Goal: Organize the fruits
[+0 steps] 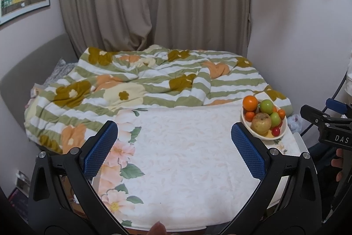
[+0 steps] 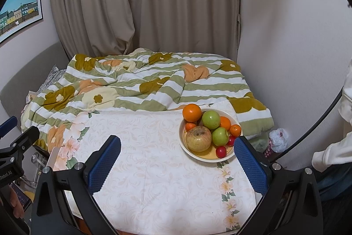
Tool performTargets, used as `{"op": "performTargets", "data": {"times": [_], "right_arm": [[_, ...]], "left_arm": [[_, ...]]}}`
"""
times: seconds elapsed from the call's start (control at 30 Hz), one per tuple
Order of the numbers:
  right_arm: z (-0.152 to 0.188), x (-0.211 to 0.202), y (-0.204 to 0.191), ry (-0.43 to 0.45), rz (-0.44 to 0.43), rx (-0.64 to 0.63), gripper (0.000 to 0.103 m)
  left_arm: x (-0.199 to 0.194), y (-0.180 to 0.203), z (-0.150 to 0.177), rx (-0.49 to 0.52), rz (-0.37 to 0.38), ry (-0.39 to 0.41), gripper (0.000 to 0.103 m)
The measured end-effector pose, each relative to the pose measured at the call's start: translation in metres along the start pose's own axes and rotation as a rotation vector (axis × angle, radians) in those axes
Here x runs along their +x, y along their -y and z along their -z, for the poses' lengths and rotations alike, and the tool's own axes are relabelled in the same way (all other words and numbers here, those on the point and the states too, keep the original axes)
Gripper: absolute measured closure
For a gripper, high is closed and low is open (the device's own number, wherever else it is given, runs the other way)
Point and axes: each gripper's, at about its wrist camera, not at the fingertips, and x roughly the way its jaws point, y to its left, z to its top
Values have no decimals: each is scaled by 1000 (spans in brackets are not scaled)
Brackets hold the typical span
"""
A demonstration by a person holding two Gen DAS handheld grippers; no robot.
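Both grippers stand wide apart with nothing between their blue pads: the left gripper hovers over the bare middle of the table, and the right gripper hovers nearer the table's right side, its right finger just beside the bowl.

That cream bowl sits near the table's far right corner, on a pale floral tablecloth. It is heaped with fruit. A big orange rides at the back left rim, with a green apple beside it and a second green apple lower down. A large yellow-brown apple, mottled and rough-skinned, fills the front left. Small mandarins tuck in around the sides, and two small red fruits lie at the front right; what kind they are is hard to tell. One orange fruit behind the green apples is mostly covered, so only a slice of it shows.

Beyond the table lies a rumpled striped quilt with large flowers, then beige curtains and a framed picture on the left wall. A white sleeve is cut off at the right edge of the right wrist view. Something white and crumpled sits by the wall below the table's corner; it cannot be identified.
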Motion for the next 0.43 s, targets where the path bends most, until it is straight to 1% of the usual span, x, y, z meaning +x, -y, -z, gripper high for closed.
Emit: {"op": "performTargets", "data": {"times": [0.17,0.43], "right_arm": [[0,0,1,0,-1,-1,1],[0,0,1,-1,0,-2,1]], "left_arm": [[1,-2,2,0,6,-13,0],[2,-3,2,5,7,-9,0]]}}
